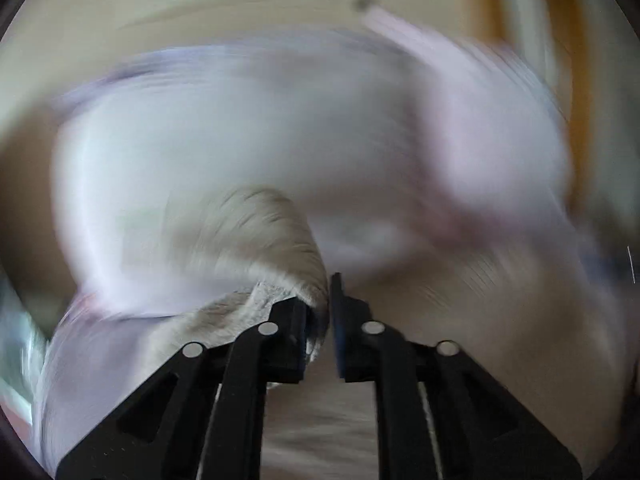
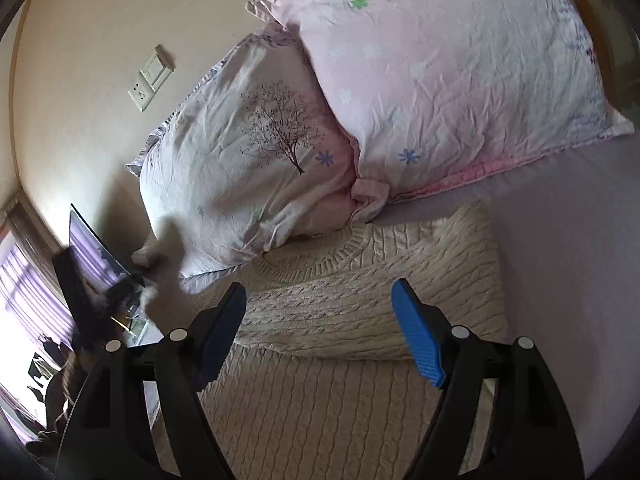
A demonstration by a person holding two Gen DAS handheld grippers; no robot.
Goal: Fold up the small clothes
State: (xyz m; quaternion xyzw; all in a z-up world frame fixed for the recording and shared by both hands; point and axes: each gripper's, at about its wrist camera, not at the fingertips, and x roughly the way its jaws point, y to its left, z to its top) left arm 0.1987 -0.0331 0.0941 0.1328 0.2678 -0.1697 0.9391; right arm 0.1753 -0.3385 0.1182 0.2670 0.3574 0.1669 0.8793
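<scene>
Right wrist view shows your right gripper (image 2: 320, 334) spread wide, its blue-padded fingers (image 2: 418, 344) parted above the cream cable-knit sweater (image 2: 360, 304) and holding nothing. The sweater lies on the pale lilac bedsheet (image 2: 568, 260) in the lower centre of the frame, its ribbed round collar toward the top and a thicker doubled band of knit running across the middle. Just above the collar sits a white pillow printed with a bare tree (image 2: 256, 160), and a pink pillow with small flower prints (image 2: 460, 80) overlaps it at the upper right. On the cream wall at the upper left you can see a white switch and socket plate (image 2: 150, 78). At the lower left stands a dark screen (image 2: 94, 248) beside a bright window.

Left wrist view is heavily blurred. Your left gripper (image 1: 320, 320) has its jaws drawn nearly together, and a fold of the cream knit (image 1: 256, 240) is pinched between them at the lower centre. Behind it the pale pillows (image 1: 280, 120) smear across the middle of the frame; their details cannot be made out.
</scene>
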